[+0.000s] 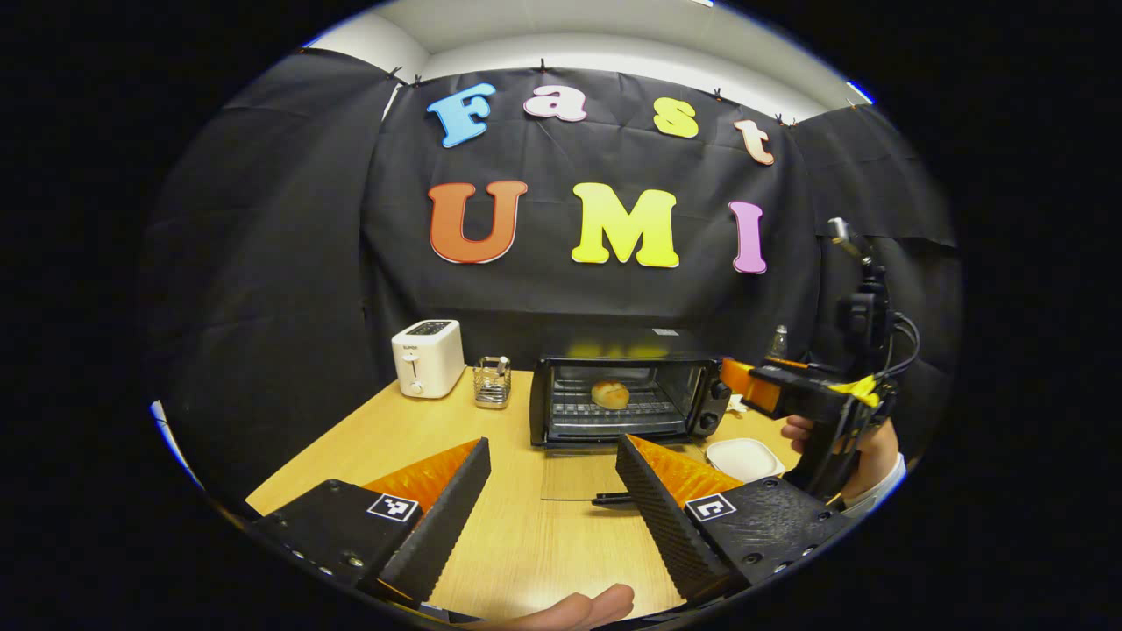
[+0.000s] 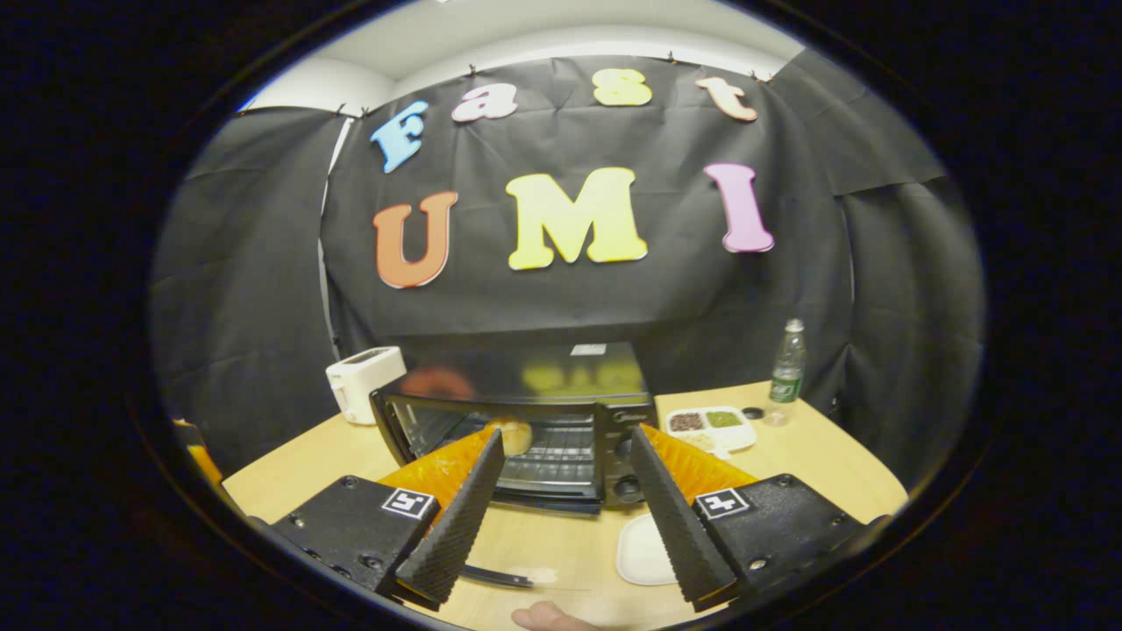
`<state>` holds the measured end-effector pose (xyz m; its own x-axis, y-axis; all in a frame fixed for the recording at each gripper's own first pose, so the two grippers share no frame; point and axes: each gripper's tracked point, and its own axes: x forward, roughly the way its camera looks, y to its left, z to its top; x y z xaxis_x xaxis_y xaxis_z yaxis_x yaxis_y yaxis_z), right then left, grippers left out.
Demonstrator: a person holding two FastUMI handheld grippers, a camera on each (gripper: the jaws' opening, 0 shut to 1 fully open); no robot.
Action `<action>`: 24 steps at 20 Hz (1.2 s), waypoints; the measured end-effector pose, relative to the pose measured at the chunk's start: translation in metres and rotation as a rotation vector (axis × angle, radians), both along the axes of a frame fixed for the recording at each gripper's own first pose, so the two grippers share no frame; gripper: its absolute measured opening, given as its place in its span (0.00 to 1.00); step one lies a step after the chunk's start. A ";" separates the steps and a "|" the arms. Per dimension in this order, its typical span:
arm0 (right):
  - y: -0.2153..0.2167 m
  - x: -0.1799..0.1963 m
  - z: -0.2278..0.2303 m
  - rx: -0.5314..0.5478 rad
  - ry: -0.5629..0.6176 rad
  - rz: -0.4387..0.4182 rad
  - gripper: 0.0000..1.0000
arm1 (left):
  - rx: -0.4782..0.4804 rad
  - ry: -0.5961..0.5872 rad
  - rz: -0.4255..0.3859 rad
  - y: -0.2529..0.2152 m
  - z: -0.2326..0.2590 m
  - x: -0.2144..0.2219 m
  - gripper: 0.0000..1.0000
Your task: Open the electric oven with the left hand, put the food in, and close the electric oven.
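Left gripper view: the electric oven sits toward the back of the table, its glass door dropped flat toward us with the dark handle at its front edge. The bread roll is on the rack inside, so by my reading the food is in and closing is the step in hand. The left gripper hangs in front of the oven, fingers spread wide with nothing between them. The right gripper hovers just beside the oven's control side, a hand on its grip; whether its fingers are apart I cannot tell from here. A white plate lies near the oven's front corner, a toaster and a small wire rack well off on its other side.

Right gripper view: the right gripper faces the oven's open mouth, fingers released and empty, the roll visible on the rack beyond.

To close well, I'd bring the left fingers under the door's handle, lift in a smooth arc about the hinge, and keep the right gripper clear of the swing.
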<state>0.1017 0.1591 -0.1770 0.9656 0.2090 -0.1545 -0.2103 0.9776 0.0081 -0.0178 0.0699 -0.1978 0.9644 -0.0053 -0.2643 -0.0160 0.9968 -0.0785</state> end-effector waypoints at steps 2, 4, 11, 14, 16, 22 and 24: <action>-0.018 -0.018 0.021 0.005 -0.022 -0.011 0.89 | -0.003 0.033 -0.026 -0.017 -0.013 0.011 0.95; -0.040 -0.033 0.042 0.002 -0.045 -0.038 0.89 | -0.010 0.080 -0.066 -0.036 -0.031 0.021 0.95; -0.120 -0.079 0.095 -0.038 -0.137 -0.161 0.89 | -0.002 0.266 -0.158 -0.093 -0.112 0.045 0.95; -0.154 -0.093 0.108 -0.084 -0.187 -0.229 0.93 | -0.011 0.305 -0.174 -0.107 -0.131 0.049 0.95; -0.164 -0.101 0.109 -0.079 -0.185 -0.235 0.89 | -0.012 0.325 -0.186 -0.116 -0.140 0.049 0.95; -0.169 -0.113 0.112 -0.054 -0.209 -0.183 0.93 | -0.004 0.394 -0.190 -0.137 -0.165 0.052 0.94; -0.165 -0.113 0.109 -0.050 -0.211 -0.155 0.93 | 0.002 0.415 -0.180 -0.139 -0.173 0.053 0.94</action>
<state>-0.0111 -0.0060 -0.0680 0.9975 0.0529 0.0476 -0.0495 0.9964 -0.0689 0.0354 -0.0692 -0.3708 0.7606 -0.1622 -0.6286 0.1275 0.9867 -0.1003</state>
